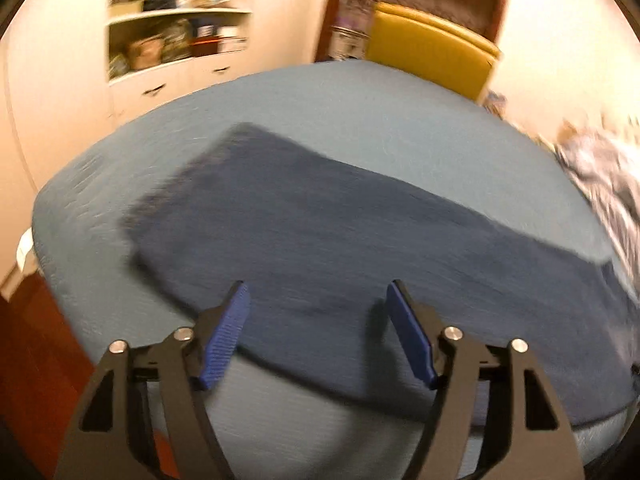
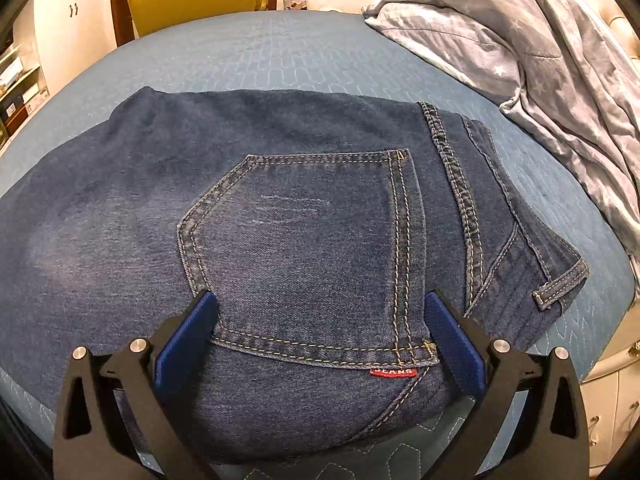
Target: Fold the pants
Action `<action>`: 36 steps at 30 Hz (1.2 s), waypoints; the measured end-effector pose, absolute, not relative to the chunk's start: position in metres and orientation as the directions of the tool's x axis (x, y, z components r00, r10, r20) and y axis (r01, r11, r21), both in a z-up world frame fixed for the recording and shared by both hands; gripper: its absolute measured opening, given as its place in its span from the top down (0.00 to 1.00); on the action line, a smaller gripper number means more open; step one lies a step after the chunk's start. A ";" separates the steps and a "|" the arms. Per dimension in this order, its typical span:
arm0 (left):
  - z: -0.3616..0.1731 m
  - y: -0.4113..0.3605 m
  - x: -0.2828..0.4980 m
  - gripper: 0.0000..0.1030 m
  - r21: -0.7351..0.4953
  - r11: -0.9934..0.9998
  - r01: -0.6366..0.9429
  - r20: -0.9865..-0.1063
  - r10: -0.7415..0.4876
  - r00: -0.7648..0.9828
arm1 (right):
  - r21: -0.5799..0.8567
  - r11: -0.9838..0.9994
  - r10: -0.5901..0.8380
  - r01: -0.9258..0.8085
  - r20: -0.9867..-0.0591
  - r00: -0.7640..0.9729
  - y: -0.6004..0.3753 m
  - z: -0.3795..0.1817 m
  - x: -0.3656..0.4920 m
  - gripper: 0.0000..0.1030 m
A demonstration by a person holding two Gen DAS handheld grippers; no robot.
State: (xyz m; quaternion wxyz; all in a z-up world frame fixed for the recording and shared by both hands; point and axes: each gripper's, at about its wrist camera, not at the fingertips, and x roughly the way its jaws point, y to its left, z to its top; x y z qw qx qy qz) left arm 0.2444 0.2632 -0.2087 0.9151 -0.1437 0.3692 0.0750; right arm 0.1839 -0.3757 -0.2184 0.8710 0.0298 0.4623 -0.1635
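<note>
Dark blue denim pants (image 2: 280, 208) lie flat on the blue quilted bed (image 2: 280, 52), apparently folded lengthwise; cross folds remain. Left gripper (image 1: 318, 300) hangs wide and empty at 6 o'clock; right gripper (image 2: 320, 312) straddles the back pocket (image 2: 304, 240), whether it pinches the cloth cannot be told.

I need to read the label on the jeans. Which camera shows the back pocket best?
The right wrist view: the back pocket is sharp, with stitching and a red tag below. The left wrist view shows the jeans only as a blurred dark shape.
</note>
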 end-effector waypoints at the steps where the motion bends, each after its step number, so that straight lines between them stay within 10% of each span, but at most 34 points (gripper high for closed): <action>1: -0.208 0.279 0.242 0.45 -0.224 0.941 -0.252 -0.698 0.026 0.715 | -0.100 0.943 -0.260 0.317 -0.816 0.516 -0.375 -0.218 0.184 0.04; 8: -0.194 0.362 0.222 0.46 -0.193 0.841 -0.505 -0.712 0.233 0.662 | -0.104 0.937 -0.269 0.334 -0.824 0.498 -0.376 -0.219 0.186 0.04; 15: -0.161 0.275 0.251 0.46 -0.062 0.981 -0.186 -0.642 0.104 0.760 | -0.135 0.924 -0.335 0.358 -0.739 0.585 -0.347 -0.182 0.190 0.05; 22: -0.174 0.125 0.317 0.46 -0.027 0.977 0.214 -0.715 -0.168 0.679 | 0.031 1.000 0.023 -0.001 -0.710 0.704 -0.210 -0.141 0.249 0.05; 29: -0.211 0.103 0.351 0.61 0.017 0.988 0.152 -0.793 -0.080 0.604 | 0.095 0.984 0.165 -0.154 -0.818 0.550 -0.122 -0.181 0.341 0.47; 36: -0.213 0.171 0.345 0.47 0.052 0.999 -0.007 -0.787 0.045 0.615 | 0.021 0.995 0.073 -0.100 -0.836 0.544 -0.108 -0.209 0.362 0.47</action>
